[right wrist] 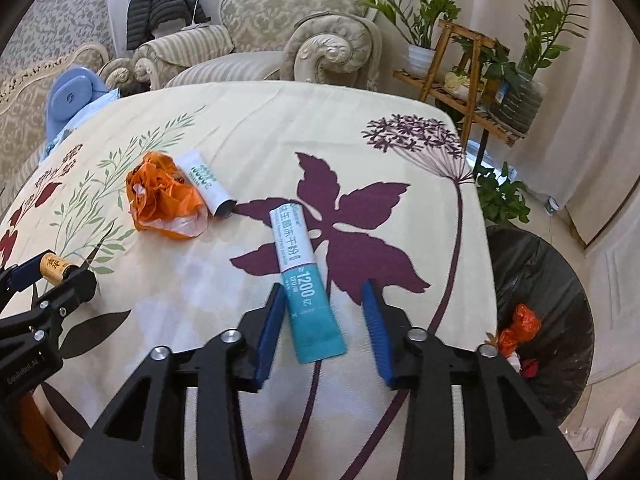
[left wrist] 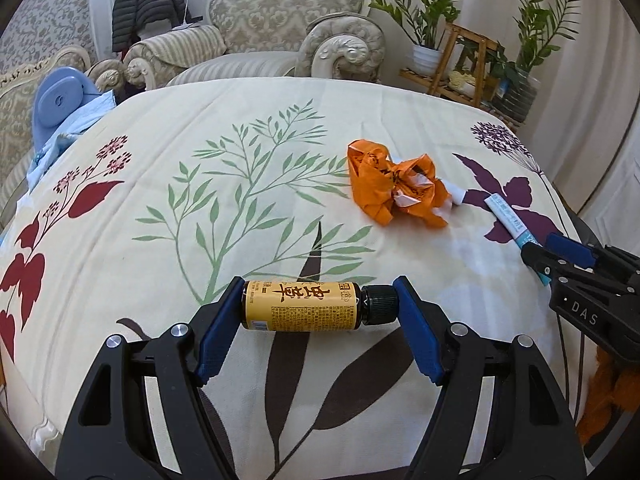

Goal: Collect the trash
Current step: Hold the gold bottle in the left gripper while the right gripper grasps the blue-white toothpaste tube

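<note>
Left wrist view: the left gripper is clenched end to end on a small yellow-labelled bottle at lower centre, its long axis across the frame, black cap to the right. Judged step: bottle secured; next comes carriage to the bin. An orange wrapper lies right of centre on the tablecloth.

Right wrist view: the right gripper straddles a teal and white tube at lower centre. The left pad touches it, the right pad stands clear, so it is not yet gripped. Its long axis runs up-frame, tilted left. The black-lined bin sits lower right. Next move calls for full closure.
</note>
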